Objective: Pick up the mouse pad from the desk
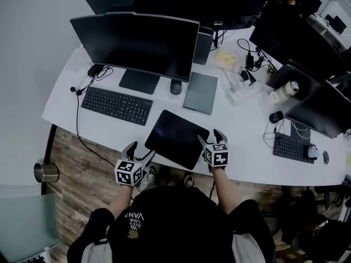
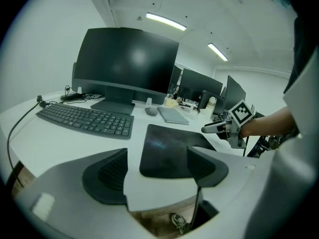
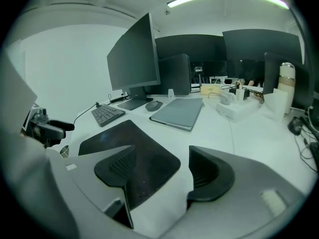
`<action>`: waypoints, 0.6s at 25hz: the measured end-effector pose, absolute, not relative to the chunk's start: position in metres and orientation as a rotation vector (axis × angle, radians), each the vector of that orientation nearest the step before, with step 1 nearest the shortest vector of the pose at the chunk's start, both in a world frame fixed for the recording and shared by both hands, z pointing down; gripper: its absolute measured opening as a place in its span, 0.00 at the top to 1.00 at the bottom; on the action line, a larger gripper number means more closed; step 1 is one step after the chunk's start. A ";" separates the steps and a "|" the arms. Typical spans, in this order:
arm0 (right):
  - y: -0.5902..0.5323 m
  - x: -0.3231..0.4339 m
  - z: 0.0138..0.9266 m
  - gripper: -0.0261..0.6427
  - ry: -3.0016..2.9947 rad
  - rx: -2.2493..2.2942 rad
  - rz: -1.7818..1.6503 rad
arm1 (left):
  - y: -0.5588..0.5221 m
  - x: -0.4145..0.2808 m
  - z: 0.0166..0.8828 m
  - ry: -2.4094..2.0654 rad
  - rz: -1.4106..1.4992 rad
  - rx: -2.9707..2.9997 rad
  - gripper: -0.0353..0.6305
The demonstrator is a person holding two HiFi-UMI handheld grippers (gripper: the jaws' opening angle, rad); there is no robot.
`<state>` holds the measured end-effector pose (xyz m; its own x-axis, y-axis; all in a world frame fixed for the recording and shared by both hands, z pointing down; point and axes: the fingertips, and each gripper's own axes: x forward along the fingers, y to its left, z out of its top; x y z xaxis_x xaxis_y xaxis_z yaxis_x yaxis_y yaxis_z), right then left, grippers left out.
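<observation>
The mouse pad [image 1: 176,138] is a dark square sheet lying flat at the desk's front edge, turned at an angle. My left gripper [image 1: 140,153] is open at the pad's near left corner, just off the desk edge. My right gripper [image 1: 211,138] is open at the pad's right corner. In the left gripper view the mouse pad [image 2: 169,151] lies ahead of the left gripper [image 2: 157,171], whose jaws hold nothing. In the right gripper view the mouse pad [image 3: 124,143] lies under the left jaw of the right gripper [image 3: 159,171], also holding nothing.
Behind the pad are a black keyboard [image 1: 116,105], a monitor [image 1: 137,43], a mouse [image 1: 175,86] and a grey slab [image 1: 201,92]. To the right lie a power strip [image 1: 241,93], cables and another keyboard [image 1: 290,147]. A metal bin [image 1: 45,172] stands on the floor at the left.
</observation>
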<state>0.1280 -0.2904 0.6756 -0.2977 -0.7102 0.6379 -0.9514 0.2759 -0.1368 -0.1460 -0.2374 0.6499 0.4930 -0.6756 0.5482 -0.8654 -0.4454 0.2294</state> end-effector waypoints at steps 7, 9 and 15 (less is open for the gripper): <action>-0.299 0.119 0.703 0.48 -1.991 1.422 0.723 | -0.246 -0.147 0.672 -1.181 0.612 2.234 0.42; -0.298 0.118 0.709 0.48 -1.969 1.420 0.739 | -0.246 -0.147 0.674 -1.168 0.611 2.227 0.42; -0.296 0.113 0.709 0.63 -1.993 1.393 0.753 | -0.245 -0.152 0.678 -1.156 0.605 2.198 0.42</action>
<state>0.1130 -0.2964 0.7089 -0.2800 -0.6170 0.7355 -0.9491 0.2928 -0.1158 -0.1518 -0.2452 0.6780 0.5225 -0.5821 0.6230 -0.8437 -0.4587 0.2789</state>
